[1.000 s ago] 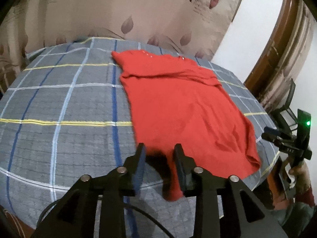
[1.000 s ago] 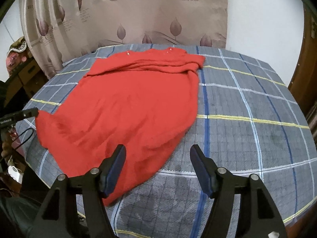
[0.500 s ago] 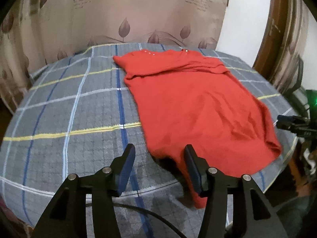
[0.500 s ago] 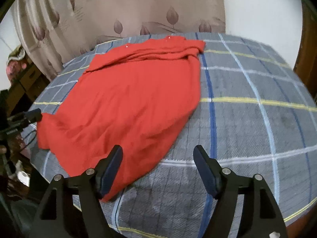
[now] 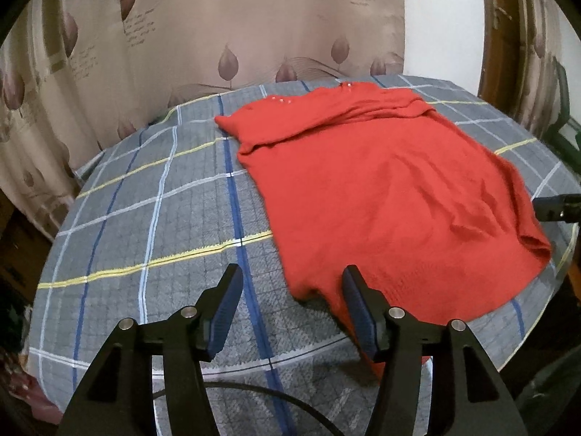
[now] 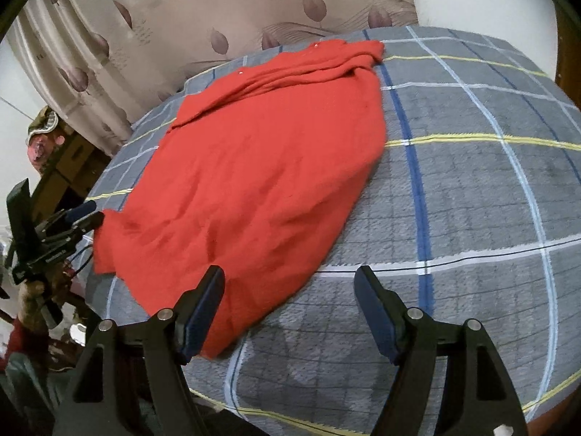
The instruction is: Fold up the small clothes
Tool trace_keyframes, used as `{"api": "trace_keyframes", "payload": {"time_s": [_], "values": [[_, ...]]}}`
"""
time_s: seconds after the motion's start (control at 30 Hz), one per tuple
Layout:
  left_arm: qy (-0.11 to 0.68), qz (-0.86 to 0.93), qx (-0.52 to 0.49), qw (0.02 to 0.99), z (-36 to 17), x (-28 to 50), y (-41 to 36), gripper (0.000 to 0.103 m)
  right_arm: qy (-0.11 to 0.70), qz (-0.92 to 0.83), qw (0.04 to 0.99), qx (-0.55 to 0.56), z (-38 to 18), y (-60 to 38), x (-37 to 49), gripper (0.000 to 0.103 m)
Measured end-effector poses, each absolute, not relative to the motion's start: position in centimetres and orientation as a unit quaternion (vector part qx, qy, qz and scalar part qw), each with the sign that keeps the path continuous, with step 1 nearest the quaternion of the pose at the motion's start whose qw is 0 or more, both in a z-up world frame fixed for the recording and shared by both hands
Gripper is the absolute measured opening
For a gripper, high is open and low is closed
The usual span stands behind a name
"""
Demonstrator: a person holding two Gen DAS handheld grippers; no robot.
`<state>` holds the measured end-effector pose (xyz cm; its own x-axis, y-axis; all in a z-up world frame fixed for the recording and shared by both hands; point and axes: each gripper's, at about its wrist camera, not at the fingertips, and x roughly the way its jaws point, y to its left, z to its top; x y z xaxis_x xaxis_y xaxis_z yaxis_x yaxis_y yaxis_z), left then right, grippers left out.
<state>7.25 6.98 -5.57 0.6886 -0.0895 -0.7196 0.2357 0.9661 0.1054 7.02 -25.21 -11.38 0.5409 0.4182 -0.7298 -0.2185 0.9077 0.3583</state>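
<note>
Left wrist view, far left: a leaf-print curtain (image 5: 203,36) hangs along the upper frame, and below it the counter (image 5: 138,225) spreads out under a grey plaid cloth with blue, white and yellow lines. At bottom centre the left hand-held gripper (image 5: 290,309) sits with its jaws spread wide, nothing between them; the left jaw is over bare plaid, while the right jaw stands right at the near hem of the red top (image 5: 381,189). That top lies flat across the centre and right of the frame, neckline toward the curtain, its far part bunched into folds, its lower right corner reaching the counter's edge. At the right edge, the tip of the other tool just pokes in beside that corner.

Right wrist view now: at the far left edge the left hand-held gripper (image 6: 78,218) shows just beside the top's (image 6: 261,167) left corner. The top fills the centre-left, hem draping over the counter's (image 6: 472,189) near edge. At bottom centre the right hand-held gripper (image 6: 288,312) is wide open and empty too, left jaw over the red hem, right jaw over bare plaid.
</note>
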Motion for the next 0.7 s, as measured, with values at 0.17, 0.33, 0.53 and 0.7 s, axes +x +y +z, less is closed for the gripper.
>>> {"api": "trace_keyframes", "payload": {"time_s": [0.17,0.33,0.53,0.7], "values": [[0.382,-0.087,0.119,0.912,-5.8,7.2,6.3,0.060,0.444,0.197,0.866,0.120,-11.6,-25.0,7.1,0.072],[0.397,-0.106,0.111,0.905,-6.2,7.7,6.1,0.061,0.443,0.217,0.857,0.147,-11.8,-25.1,7.1,0.073],[0.433,-0.179,0.066,0.881,-6.8,8.7,5.9,0.061,0.442,0.257,0.838,0.192,-12.2,-25.1,7.4,0.073],[0.469,-0.245,-0.006,0.849,-7.8,10.3,6.7,0.060,0.439,0.292,0.812,0.252,-12.8,-25.8,7.9,0.073]]}}
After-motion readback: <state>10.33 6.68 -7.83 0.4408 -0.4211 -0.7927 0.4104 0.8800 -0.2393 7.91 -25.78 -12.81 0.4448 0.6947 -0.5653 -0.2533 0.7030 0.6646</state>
